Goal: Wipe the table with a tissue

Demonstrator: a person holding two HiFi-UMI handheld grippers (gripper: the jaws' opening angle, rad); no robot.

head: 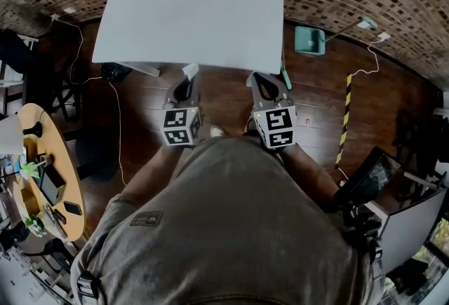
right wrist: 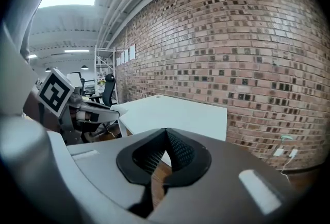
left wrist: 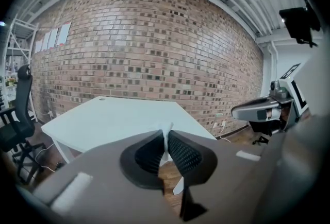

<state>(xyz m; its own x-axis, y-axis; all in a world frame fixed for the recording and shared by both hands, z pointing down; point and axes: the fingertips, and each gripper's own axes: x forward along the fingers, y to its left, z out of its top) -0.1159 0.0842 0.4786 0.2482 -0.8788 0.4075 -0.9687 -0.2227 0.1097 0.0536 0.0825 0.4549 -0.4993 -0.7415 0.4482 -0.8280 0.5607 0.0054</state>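
The white table [head: 196, 9] stands ahead of me, its top bare. My left gripper [head: 188, 76] hovers at the table's near edge, shut on a small white tissue [head: 189, 71]. In the left gripper view the tissue [left wrist: 166, 138] sticks up as a thin strip between the closed jaws, with the table [left wrist: 113, 120] beyond. My right gripper [head: 262, 78] hangs beside it at the same edge, shut with nothing in it. The right gripper view shows its jaws [right wrist: 166, 133] meeting at the tips, and the left gripper [right wrist: 77, 110] off to the left.
A brick wall [left wrist: 154, 48] runs behind the table. On the wooden floor a green box [head: 309, 40] lies to the right, near a yellow-black striped strip [head: 344, 121]. A round wooden table [head: 42, 177] with clutter stands at left, and an office chair [left wrist: 15, 125] too.
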